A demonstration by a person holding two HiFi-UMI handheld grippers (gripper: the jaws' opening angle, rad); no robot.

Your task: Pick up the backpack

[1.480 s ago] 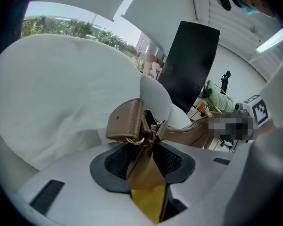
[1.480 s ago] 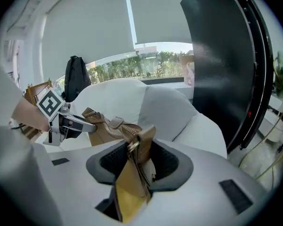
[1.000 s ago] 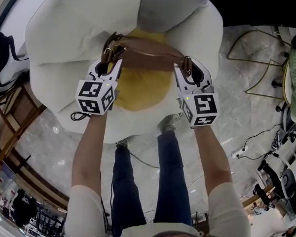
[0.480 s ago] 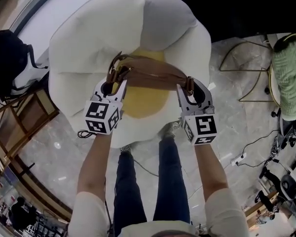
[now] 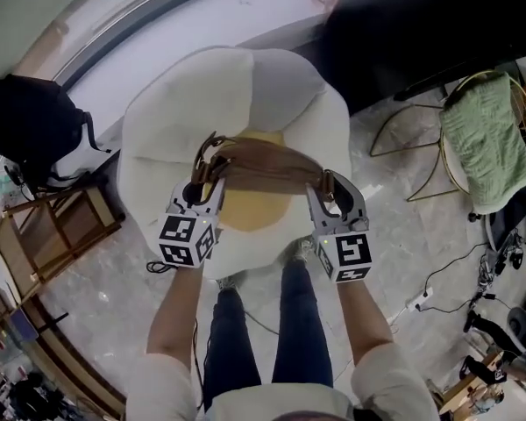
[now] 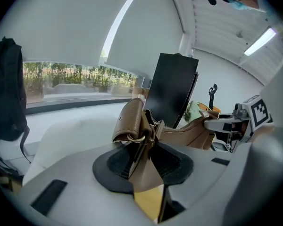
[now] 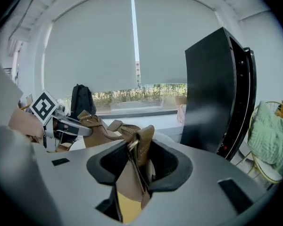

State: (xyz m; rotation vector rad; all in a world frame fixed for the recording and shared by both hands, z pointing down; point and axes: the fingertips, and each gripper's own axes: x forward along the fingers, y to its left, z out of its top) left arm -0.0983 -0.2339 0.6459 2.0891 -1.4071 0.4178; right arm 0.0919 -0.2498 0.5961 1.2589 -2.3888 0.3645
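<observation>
**A:** Backpack (image 5: 267,167) dead centre of the head view, slung above the big white-and-yellow flower seat (image 5: 171,103), its brown leather body stretched between two grips!

**B:** Looks supple to me. No rigid frame showing, so I'd judge it light but floppy.

**A:** Left hand-held gripper (image 5: 199,185) is clamped on the strap end by the brass ring (image 6: 137,138). The right hand-held gripper (image 5: 330,189) is clenched on the opposite strap fold.

**B:** Good spots, I reckon. Thick leather near the hardware should slip less than a smooth panel.
</observation>
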